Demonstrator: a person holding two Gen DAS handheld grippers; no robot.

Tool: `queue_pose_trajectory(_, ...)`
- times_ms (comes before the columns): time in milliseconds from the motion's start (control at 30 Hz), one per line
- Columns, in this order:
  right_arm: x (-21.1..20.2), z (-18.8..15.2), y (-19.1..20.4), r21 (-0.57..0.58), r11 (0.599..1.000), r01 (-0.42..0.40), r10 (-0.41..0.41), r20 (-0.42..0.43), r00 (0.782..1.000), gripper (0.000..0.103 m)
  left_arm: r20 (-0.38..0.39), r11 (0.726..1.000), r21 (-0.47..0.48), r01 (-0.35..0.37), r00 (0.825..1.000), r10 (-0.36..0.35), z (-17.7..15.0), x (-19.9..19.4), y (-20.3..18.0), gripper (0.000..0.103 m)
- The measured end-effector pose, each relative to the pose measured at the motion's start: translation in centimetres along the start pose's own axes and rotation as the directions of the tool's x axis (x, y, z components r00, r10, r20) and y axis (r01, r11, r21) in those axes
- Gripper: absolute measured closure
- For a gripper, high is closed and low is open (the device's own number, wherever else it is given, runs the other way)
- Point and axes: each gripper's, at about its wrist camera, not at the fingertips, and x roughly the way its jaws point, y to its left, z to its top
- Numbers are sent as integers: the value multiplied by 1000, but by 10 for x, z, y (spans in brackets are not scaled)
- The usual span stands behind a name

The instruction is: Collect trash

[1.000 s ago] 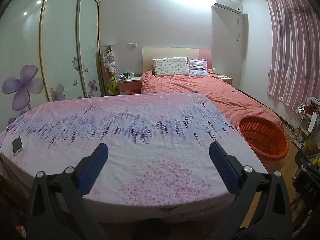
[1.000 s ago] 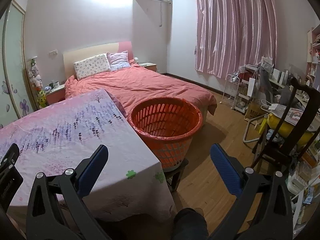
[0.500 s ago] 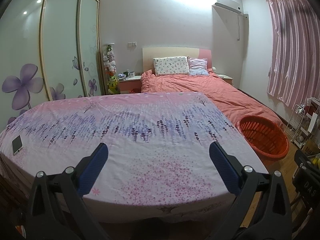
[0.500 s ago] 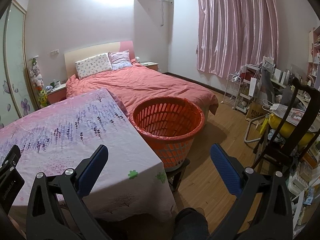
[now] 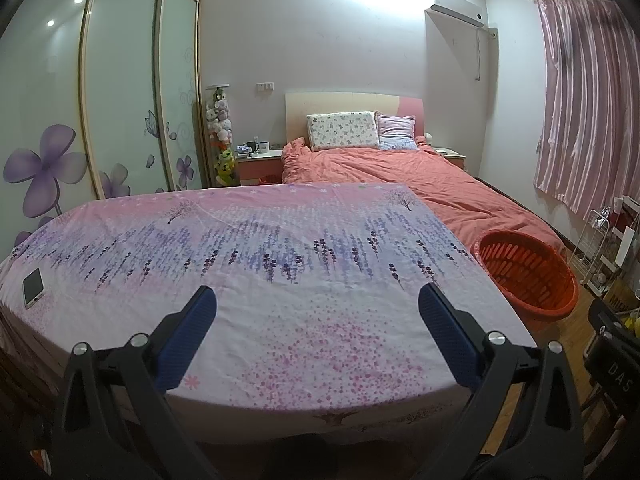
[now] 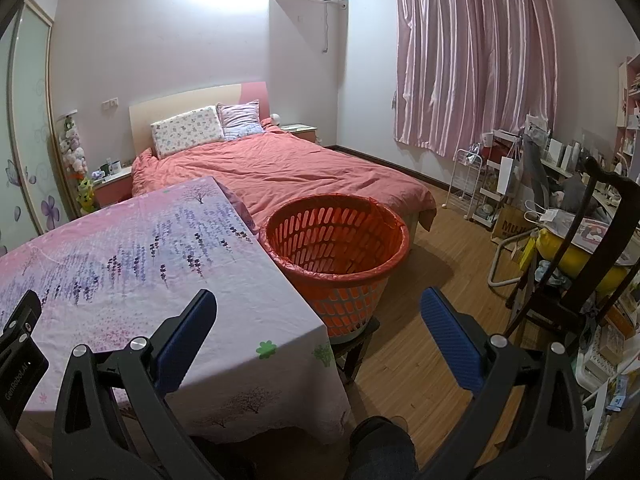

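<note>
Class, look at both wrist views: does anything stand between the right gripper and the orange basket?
Nothing visible does. The right gripper is open, with the basket straight ahead beside the table's corner, its mouth uncovered. The left gripper is open over the table; no trash shows on it, only a phone.

We see a bench (image 5: 280,320) draped in a pink, lavender-printed cloth, with a phone (image 5: 33,287) lying flat near its left edge. Beyond it stands a bed (image 6: 288,172) under a coral cover, two pillows (image 5: 344,130) against its headboard. Pink curtains (image 6: 476,60) hang at the right, above a cluttered chair (image 6: 588,248) and a white wire rack (image 6: 472,184).
</note>
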Motion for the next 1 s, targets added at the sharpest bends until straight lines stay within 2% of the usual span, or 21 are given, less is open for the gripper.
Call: queue_pose_trajectory(1000, 1, 0, 0, 0, 1000, 0, 0, -1, 1000, 2, -5, 1000, -2, 0, 1000, 0, -1, 0, -3, 4)
